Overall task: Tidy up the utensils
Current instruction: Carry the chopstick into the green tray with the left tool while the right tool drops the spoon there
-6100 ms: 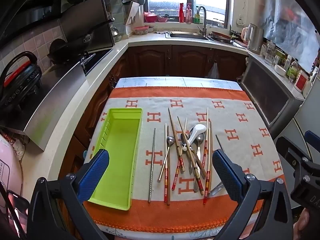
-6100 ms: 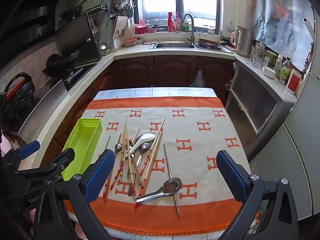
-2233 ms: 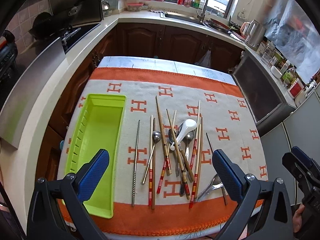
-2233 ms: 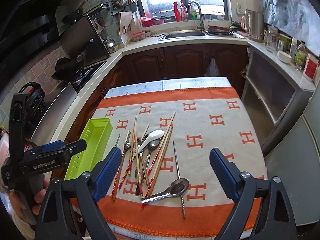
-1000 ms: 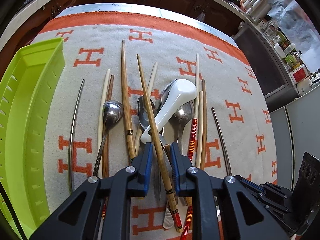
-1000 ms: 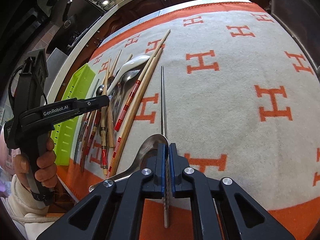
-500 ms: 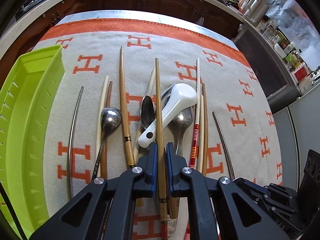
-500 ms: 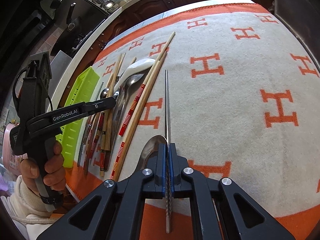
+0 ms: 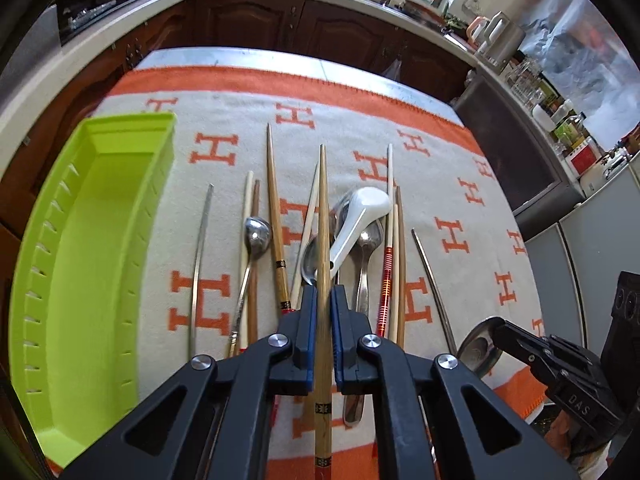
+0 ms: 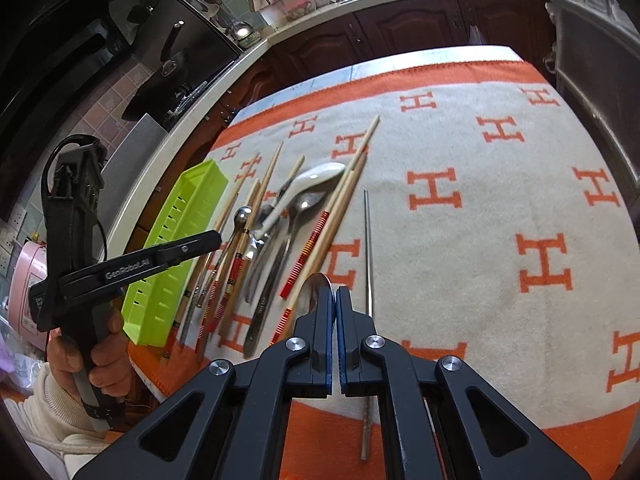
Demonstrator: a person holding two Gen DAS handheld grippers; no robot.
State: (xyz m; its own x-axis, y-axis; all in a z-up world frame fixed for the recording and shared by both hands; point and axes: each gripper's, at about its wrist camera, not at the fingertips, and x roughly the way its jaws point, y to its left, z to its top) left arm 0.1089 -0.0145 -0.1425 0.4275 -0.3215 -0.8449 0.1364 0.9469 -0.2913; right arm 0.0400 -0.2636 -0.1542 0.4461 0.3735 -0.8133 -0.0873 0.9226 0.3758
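My left gripper is shut on a wooden chopstick and holds it lifted above the pile of chopsticks and spoons. A white ceramic spoon lies in the pile's middle. The lime-green tray sits to the left and holds nothing. My right gripper is shut on a steel spoon, gripping its bowl edge; the spoon also shows in the left wrist view. A steel chopstick lies on the cloth just right of it.
An orange and cream H-patterned cloth covers the table. Several chopsticks and metal spoons lie between tray and right gripper. Kitchen counters and dark cabinets stand beyond the table's far edge.
The left gripper has risen with the wooden chopstick, pulling it clear of the pile. The right gripper now grips the steel spoon and no longer the steel chopstick, which lies on the cloth.
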